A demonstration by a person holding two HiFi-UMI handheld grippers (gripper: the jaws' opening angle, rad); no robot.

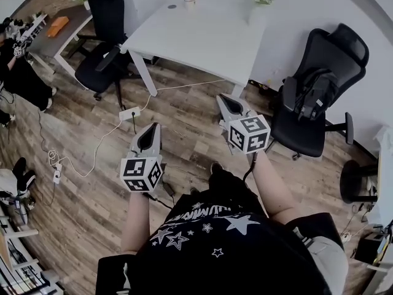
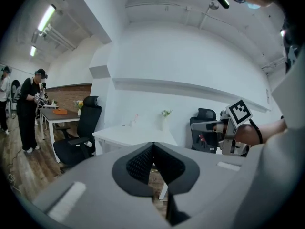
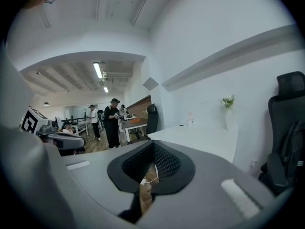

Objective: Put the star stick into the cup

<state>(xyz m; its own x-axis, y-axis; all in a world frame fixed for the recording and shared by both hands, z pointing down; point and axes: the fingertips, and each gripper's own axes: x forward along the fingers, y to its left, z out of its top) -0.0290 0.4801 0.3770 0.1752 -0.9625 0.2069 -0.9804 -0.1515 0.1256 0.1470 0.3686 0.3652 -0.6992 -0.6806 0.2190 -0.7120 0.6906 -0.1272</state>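
Step, as I read it: approach, nothing picked up yet. Person stands on wood floor, well apart from the white table (image 1: 202, 42). Both tools are held out in front, pointing toward it.

L gripper (image 1: 152, 129): jaws together, nothing between the pads. R gripper (image 1: 225, 101): same, closed and empty. Both gripper views confirm, w/ pads meeting at the tip.

Cup (image 1: 190, 2) sits at the table's far edge near the wall, a vase (image 1: 260, 3) w/ flowers off to its right. In the L gripper view a thin pinkish upright (image 2: 136, 118) shows at the cup. Prob the star stick, but it's too small to tell if it's in the cup or just beside it.

Next move, my guess: walk in closer, find the stick, open one gripper and line up on its shaft. Thin thing, so it needs a centred pinch.

Writing: none legible. Shirt has star print and a text band I can't read; the cubes carry only black/white square markers.
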